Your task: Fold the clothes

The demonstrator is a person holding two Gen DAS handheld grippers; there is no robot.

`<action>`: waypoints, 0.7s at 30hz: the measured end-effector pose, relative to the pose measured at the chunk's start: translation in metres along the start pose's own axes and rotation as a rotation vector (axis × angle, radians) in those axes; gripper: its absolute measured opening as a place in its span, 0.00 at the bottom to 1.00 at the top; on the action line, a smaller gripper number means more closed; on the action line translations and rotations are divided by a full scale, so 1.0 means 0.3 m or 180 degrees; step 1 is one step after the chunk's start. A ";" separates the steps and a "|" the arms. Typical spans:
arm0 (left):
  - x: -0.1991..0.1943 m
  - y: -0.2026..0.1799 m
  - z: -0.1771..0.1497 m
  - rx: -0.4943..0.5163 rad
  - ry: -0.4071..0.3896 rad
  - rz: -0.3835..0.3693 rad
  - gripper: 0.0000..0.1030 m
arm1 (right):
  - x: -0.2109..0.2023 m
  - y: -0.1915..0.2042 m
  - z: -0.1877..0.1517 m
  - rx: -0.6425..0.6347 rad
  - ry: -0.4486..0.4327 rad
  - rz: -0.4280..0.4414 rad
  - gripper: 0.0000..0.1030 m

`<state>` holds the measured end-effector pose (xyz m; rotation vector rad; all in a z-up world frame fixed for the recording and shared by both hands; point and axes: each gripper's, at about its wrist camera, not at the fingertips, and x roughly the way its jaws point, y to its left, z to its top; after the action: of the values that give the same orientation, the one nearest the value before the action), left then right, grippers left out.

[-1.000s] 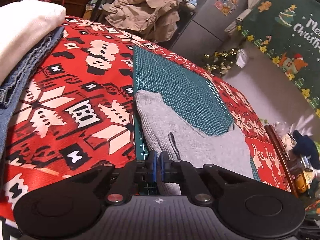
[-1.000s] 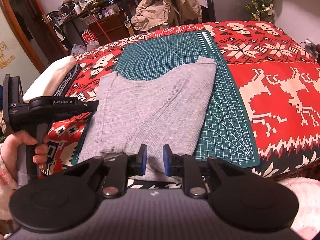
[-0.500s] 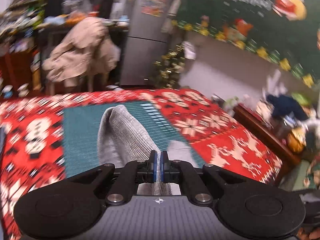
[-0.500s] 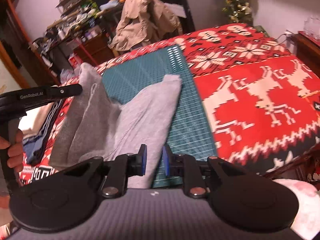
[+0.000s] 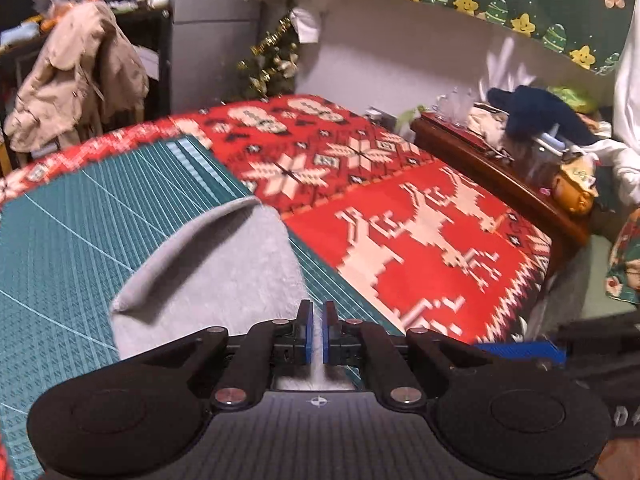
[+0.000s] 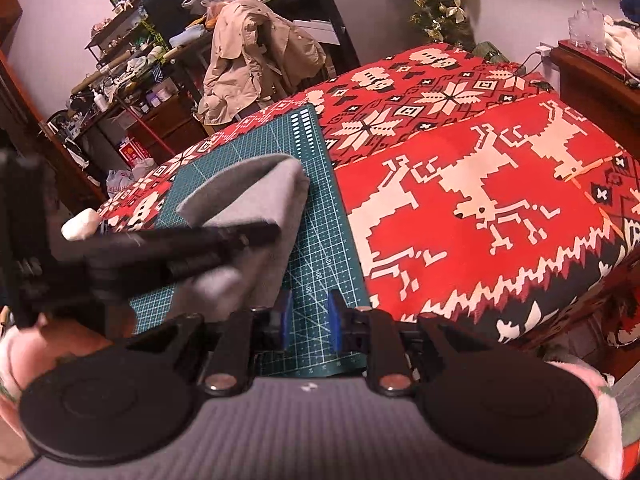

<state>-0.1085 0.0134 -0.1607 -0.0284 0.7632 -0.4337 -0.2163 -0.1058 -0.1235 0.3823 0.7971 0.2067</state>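
A grey knit garment [image 5: 224, 264] lies folded over on the green cutting mat [image 5: 80, 240]. My left gripper [image 5: 315, 330] sits over its near edge, jaws slightly parted, with grey cloth showing in the narrow gap. In the right wrist view the garment [image 6: 260, 208] lies along the mat [image 6: 320, 248], with the left gripper's dark body [image 6: 168, 248] across it. My right gripper [image 6: 308, 314] is open and empty above the mat's near right part, just right of the garment.
A red patterned blanket [image 6: 480, 184] covers the table. A white folded item [image 6: 80, 226] lies at the far left. A beige coat [image 6: 256, 60] hangs on a chair behind. A wooden side table [image 5: 500, 168] with clutter stands right of the table.
The left gripper carried the garment's left edge up and over to the right, folding it onto itself, then opened slightly. The right gripper moved right off the garment and opened wider.
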 end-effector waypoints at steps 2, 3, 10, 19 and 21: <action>-0.023 0.008 -0.008 -0.0003 -0.0004 -0.0053 0.06 | 0.018 -0.007 0.006 0.0049 0.0009 0.0039 0.26; -0.041 0.013 -0.011 0.0003 -0.0014 -0.0070 0.06 | 0.027 -0.010 0.008 0.0073 0.0013 0.0058 0.26; -0.210 0.088 -0.041 -0.0257 -0.0090 -0.0397 0.16 | 0.076 -0.016 0.011 0.0390 0.0130 0.0430 0.26; -0.285 0.182 -0.137 -0.0578 0.0059 -0.0584 0.14 | 0.134 0.006 -0.036 0.0775 0.0392 0.0903 0.32; -0.275 0.169 -0.156 -0.0479 0.0118 -0.0623 0.10 | 0.156 0.014 -0.049 0.0769 0.0465 0.0874 0.26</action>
<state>-0.1742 0.0979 -0.1490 -0.2379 0.8320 -0.5631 -0.1953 -0.0832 -0.1619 0.7124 0.9157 0.4002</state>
